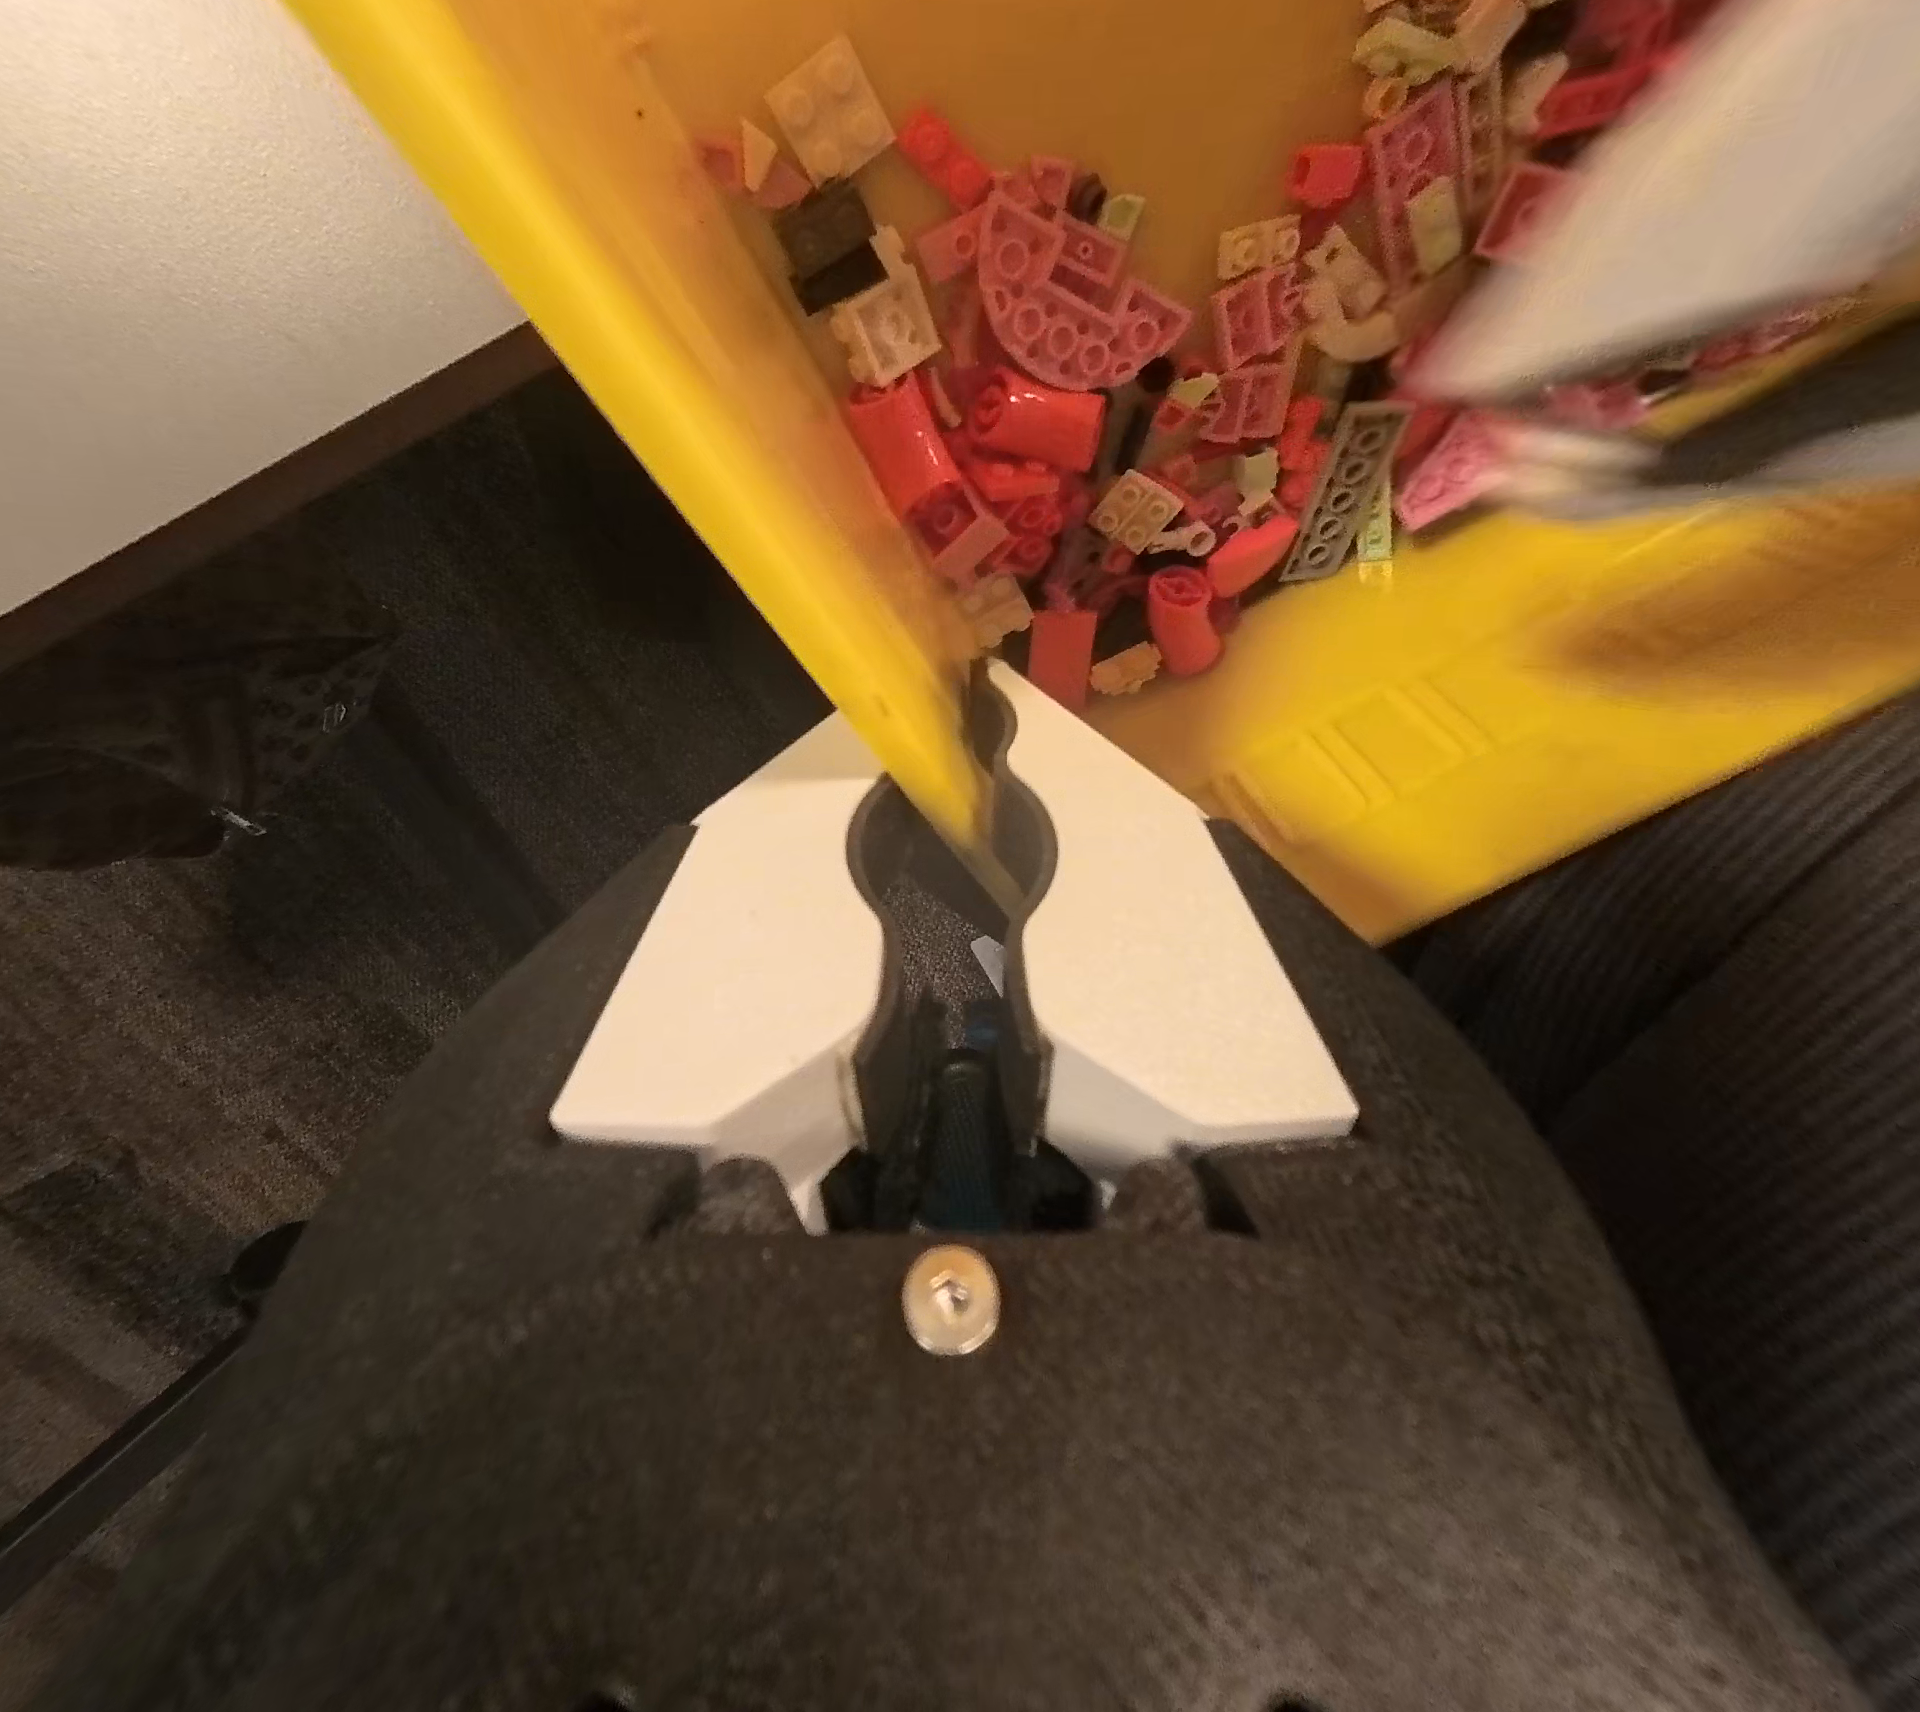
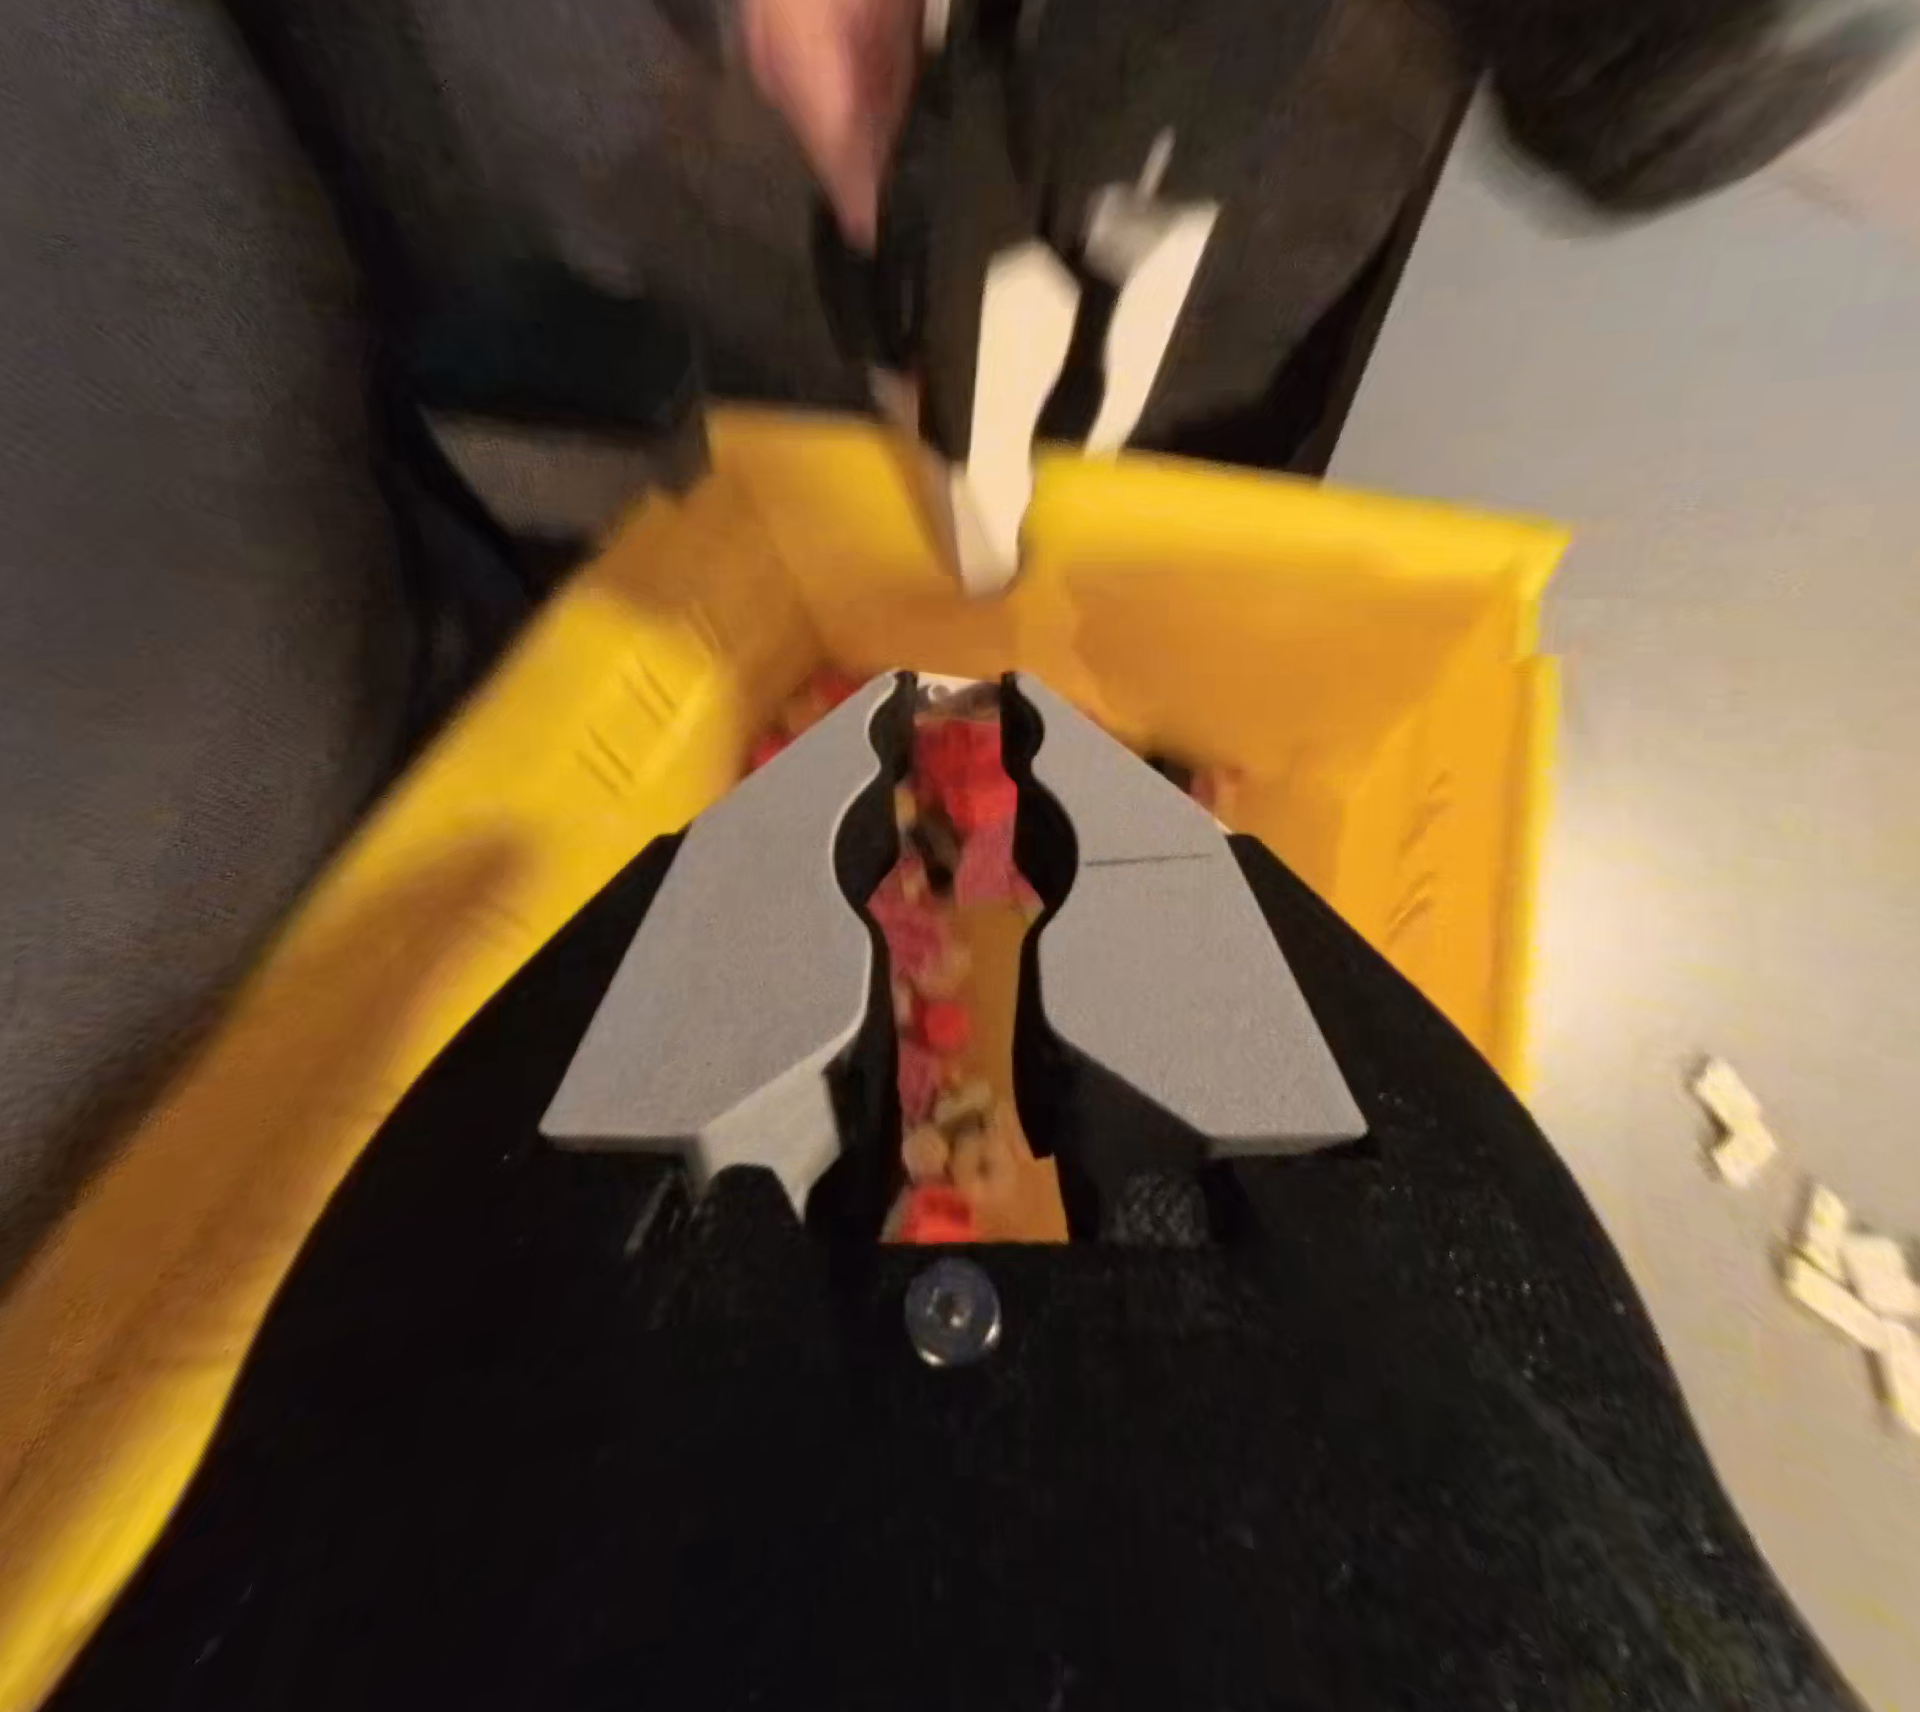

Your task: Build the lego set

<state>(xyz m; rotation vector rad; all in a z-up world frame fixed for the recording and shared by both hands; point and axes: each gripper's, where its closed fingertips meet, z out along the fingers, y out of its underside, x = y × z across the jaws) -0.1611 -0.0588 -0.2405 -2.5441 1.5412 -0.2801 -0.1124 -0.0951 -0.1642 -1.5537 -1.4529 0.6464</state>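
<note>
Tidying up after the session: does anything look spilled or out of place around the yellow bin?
Yes. A few cream bricks lie loose on the pale surface outside the yellow bin, while the rest of the bricks are heaped against one side inside it. The left gripper clamps the bin's wall. Both views are motion-blurred.

Indoor room, likely home or office: dark carpet [image 1: 312, 831] lying beneath white table [image 1: 156, 156]; yellow bin [image 1: 1039, 0] holding toy bricks [image 1: 1039, 415].

Both wrist cameras look closely into the yellow bin [image 1: 1039, 0] from opposite walls, facing each other.
</note>
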